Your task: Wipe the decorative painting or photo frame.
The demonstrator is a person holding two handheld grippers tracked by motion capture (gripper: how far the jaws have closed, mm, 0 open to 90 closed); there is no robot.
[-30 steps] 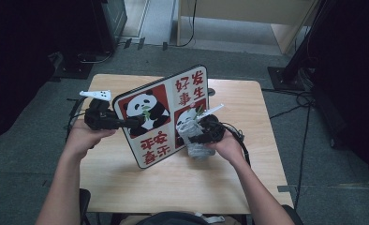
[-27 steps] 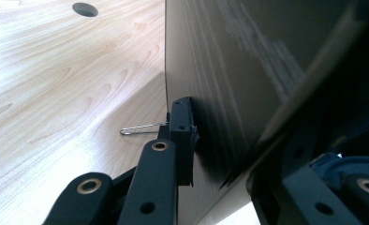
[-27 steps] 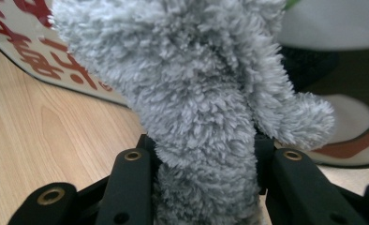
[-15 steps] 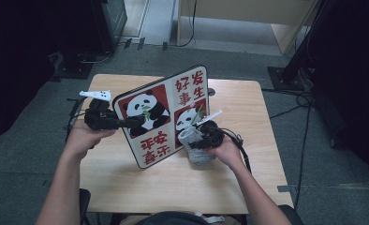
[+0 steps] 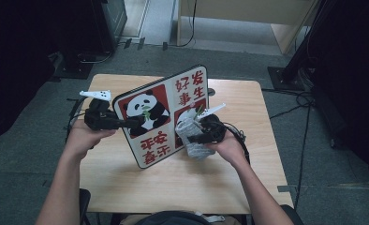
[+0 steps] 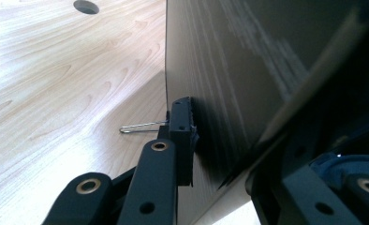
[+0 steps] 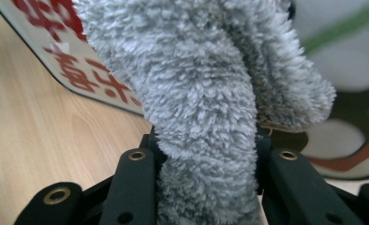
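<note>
Your left gripper [image 5: 126, 123] is clamped on the left edge of the flat rectangular board with rounded corners, printed with pandas and red Chinese characters on white and red squares [image 5: 166, 117], and holds it tilted up off the pale wooden table [image 5: 140, 187], its lower corner down near the tabletop. In the left gripper view your jaws are nearly together, pinching the dark back of the board [image 6: 248, 70], with a thin bent wire [image 6: 143, 126] just beside the jaw pad over the wood. Your right gripper [image 5: 192, 136] has just been closing its jaws, and they are squeezed on a fluffy grey microfibre cloth [image 5: 192, 136], which bunches up between them. In the right gripper view the cloth [image 7: 206, 93] rises from the jaws right in front of the printed face of the board [image 7: 70, 65]; you have it against the board's lower right part, over the second panda square. No container stands on the table.
</note>
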